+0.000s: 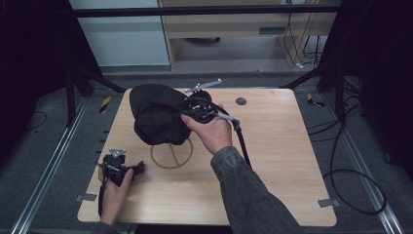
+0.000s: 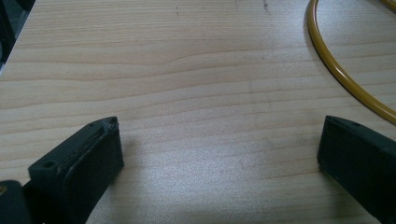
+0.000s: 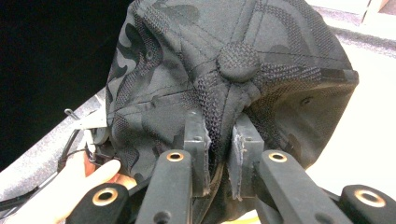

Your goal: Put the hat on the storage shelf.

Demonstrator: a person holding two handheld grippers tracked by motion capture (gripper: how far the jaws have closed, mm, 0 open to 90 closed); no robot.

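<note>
Wooden table [image 1: 272, 161] carries a yellow ring [image 1: 171, 155] near its middle. My right gripper [image 3: 219, 140] pinches the black cap [image 1: 158, 114] above it, toward the far edge. My left gripper [image 2: 219, 149] rests released near the left front corner.

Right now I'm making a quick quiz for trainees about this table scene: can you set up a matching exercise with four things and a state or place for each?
Things:
1. cap
2. yellow ring
3. left gripper
4. right gripper

States or places:
A. jaws apart over bare wood
B. lying flat on the table
C. pinched between two jaws
D. jaws closed on fabric

Pairs: 1-C, 2-B, 3-A, 4-D
</note>
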